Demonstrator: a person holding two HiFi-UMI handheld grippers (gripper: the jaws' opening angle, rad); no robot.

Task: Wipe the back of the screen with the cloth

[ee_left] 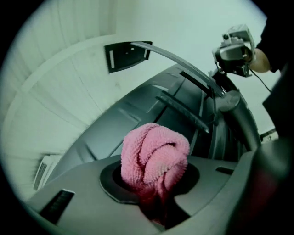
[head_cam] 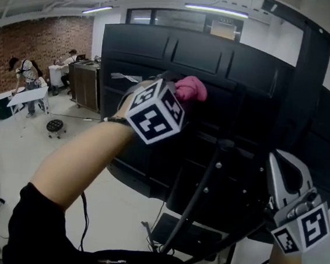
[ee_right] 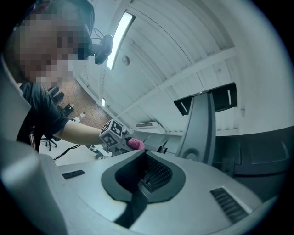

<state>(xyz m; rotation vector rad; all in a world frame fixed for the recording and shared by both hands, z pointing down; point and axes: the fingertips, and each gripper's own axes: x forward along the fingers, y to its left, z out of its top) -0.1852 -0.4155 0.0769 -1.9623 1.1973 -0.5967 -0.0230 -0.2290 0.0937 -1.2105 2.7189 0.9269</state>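
Observation:
The screen's black back (head_cam: 218, 69) fills the middle of the head view, ribbed and panelled. My left gripper (head_cam: 178, 93) is raised to its upper middle and is shut on a bunched pink cloth (head_cam: 191, 89), which rests against the panel. In the left gripper view the cloth (ee_left: 154, 153) bulges out of the left gripper (ee_left: 154, 186), with the grey screen back (ee_left: 138, 110) just behind it. My right gripper (head_cam: 277, 164) hangs low at the right, apart from the screen, pointing up. Its jaws (ee_right: 144, 179) are shut with nothing between them.
A slanted stand pole (head_cam: 199, 196) and its base (head_cam: 181, 233) sit under the screen, with cables on the floor. A tall black column (head_cam: 303, 84) rises at the right. Far left are people at desks (head_cam: 27, 79), a cabinet (head_cam: 86, 85) and a stool (head_cam: 54, 125).

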